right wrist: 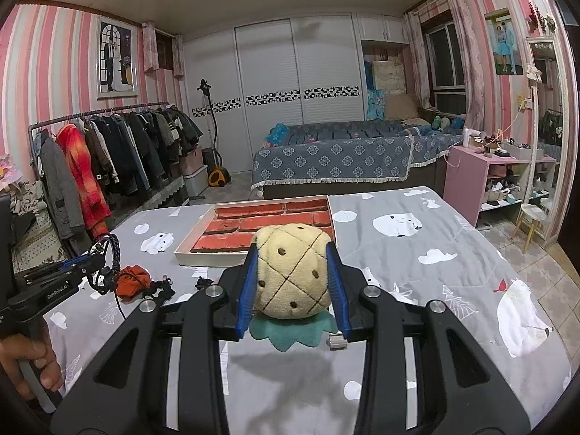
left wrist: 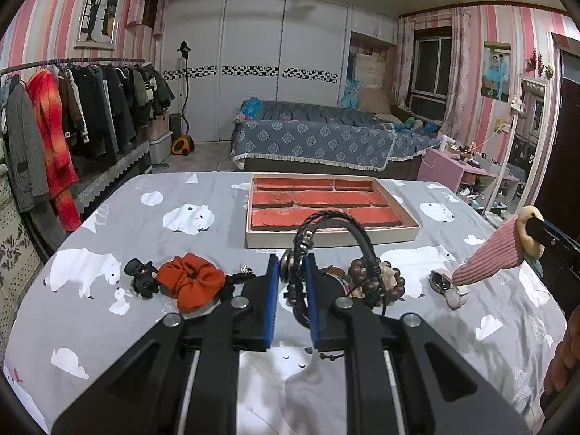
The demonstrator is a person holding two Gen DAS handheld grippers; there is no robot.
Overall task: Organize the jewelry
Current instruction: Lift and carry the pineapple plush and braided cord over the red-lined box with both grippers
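Pinching a black braided bracelet (left wrist: 328, 246) between my left fingers (left wrist: 293, 272), I hold it above the desk (left wrist: 108, 326), short of the red-lined tray (left wrist: 326, 201). My right fingers (right wrist: 293, 282) are clamped on a plush pineapple clip (right wrist: 291, 272), also near the tray. An orange scrunchie (left wrist: 190, 279), a black claw clip (left wrist: 141, 275) and a wooden bead bracelet (left wrist: 377, 279) lie on the desk.

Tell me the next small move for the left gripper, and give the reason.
Probably carry it forward toward the tray. The left gripper is already shut on the black braided bracelet, held above the cloth, and the tray's red compartments ahead look empty. The right gripper only holds the pineapple plush.
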